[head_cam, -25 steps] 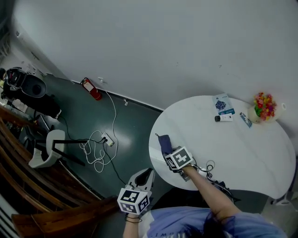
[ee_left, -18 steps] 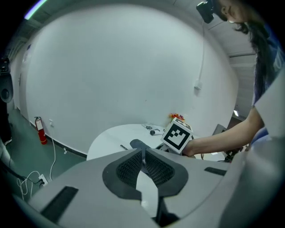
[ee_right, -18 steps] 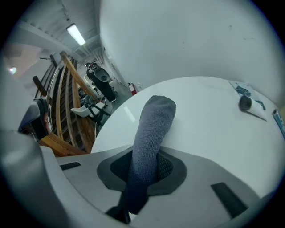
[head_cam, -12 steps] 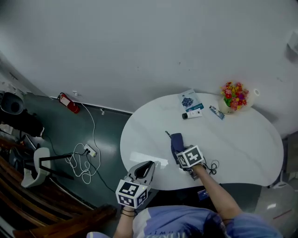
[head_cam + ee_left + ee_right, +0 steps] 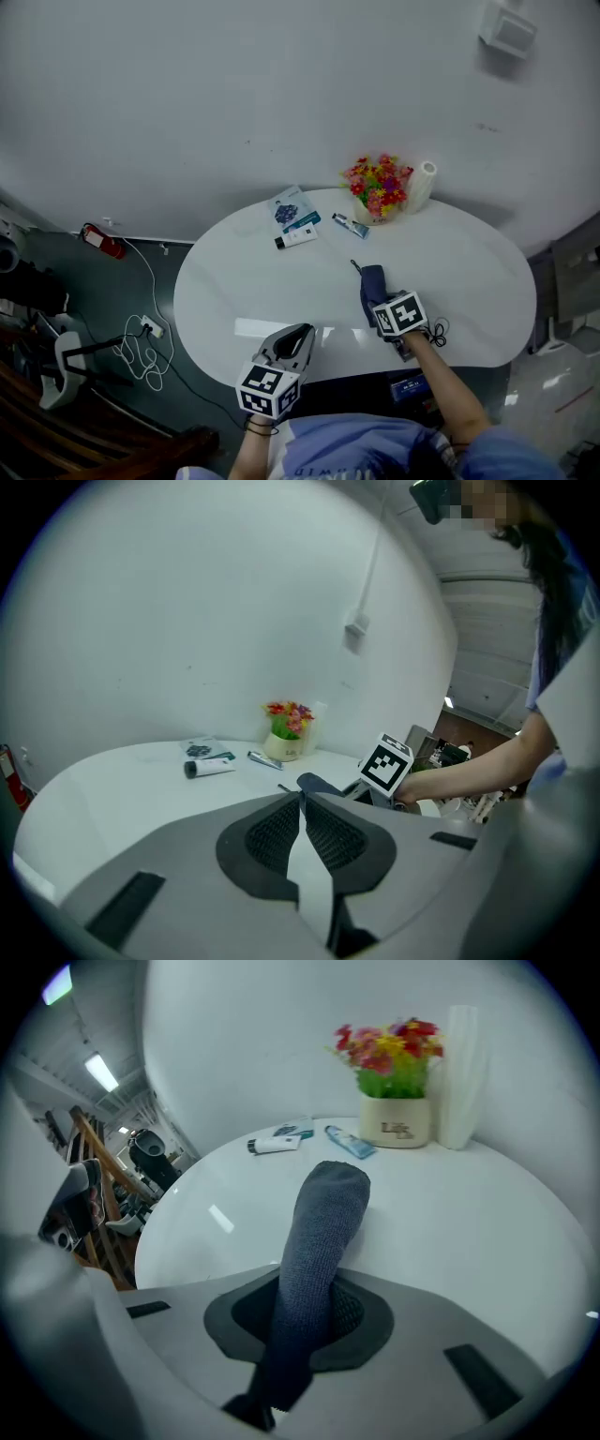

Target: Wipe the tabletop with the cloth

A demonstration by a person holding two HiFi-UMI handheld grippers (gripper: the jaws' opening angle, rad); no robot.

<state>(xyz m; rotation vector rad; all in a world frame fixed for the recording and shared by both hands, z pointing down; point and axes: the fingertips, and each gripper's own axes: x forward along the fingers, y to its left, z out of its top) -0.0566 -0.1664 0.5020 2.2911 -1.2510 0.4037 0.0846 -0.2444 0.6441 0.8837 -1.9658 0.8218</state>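
Cloth (image 5: pixel 372 285) and right tool (image 5: pixel 382 307) farther along the tabletop (image 5: pixel 272 281) (from left edge)

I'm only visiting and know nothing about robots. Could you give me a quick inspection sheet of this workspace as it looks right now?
Surface: white rounded table, glossy.
Job's things: dark grey cloth, hanging forward from the right gripper onto the table.
Clutter: flower pot, white roll, booklet, white tube and small blue tube, all near the far edge.
Grippers: right gripper shut on the cloth; left gripper shut and empty, at the table's near edge.
Cables: white cable with a power strip on the floor, left of the table.
Surroundings: white wall; red fire extinguisher at its foot.
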